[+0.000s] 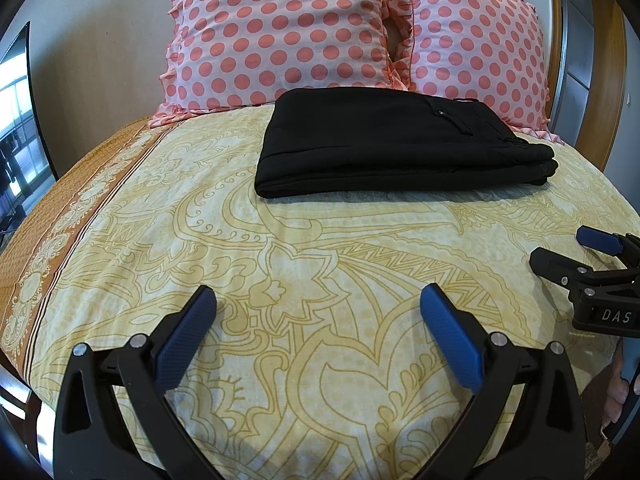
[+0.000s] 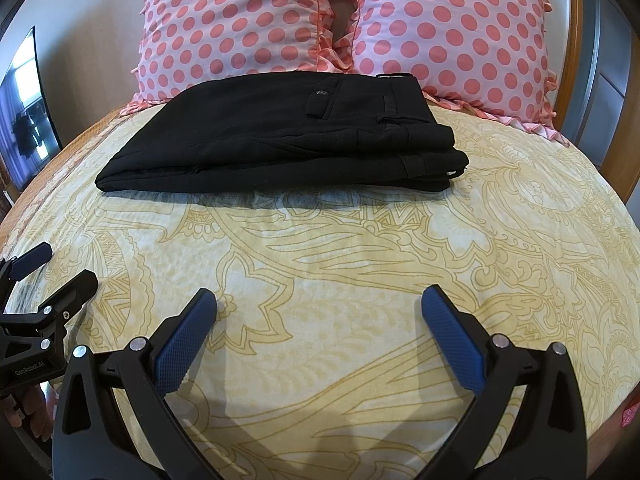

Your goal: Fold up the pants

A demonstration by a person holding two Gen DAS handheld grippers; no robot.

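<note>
In the left wrist view, the left gripper (image 1: 318, 300) hangs over the yellow patterned bedsheet (image 1: 280, 280) with its blue-padded fingers (image 1: 180, 344) spread wide apart and nothing between them. Well ahead of it, the black pants (image 1: 392, 140) lie folded into a flat, layered rectangle on the sheet, their far edge just in front of two pink pillows with red dots (image 1: 280, 32) that lean against the wall. At the right edge of this view the right gripper (image 1: 568, 248) shows from the side, its fingers parted and holding nothing, low over the sheet. An orange border band (image 1: 52, 216) runs along the left side of the bed. In the right wrist view, the right gripper (image 2: 318, 300) also sits above the bedsheet (image 2: 340, 260) with its fingers (image 2: 456, 344) wide apart and empty. The pants (image 2: 280, 132) rest ahead, well apart from it, folded in stacked layers with a buttoned pocket flap (image 2: 318, 102) facing up and the waistband toward the right. The pillows (image 2: 440, 28) stand just behind them. The left gripper (image 2: 60, 268) appears at the left edge, fingers parted, over the sheet.
</note>
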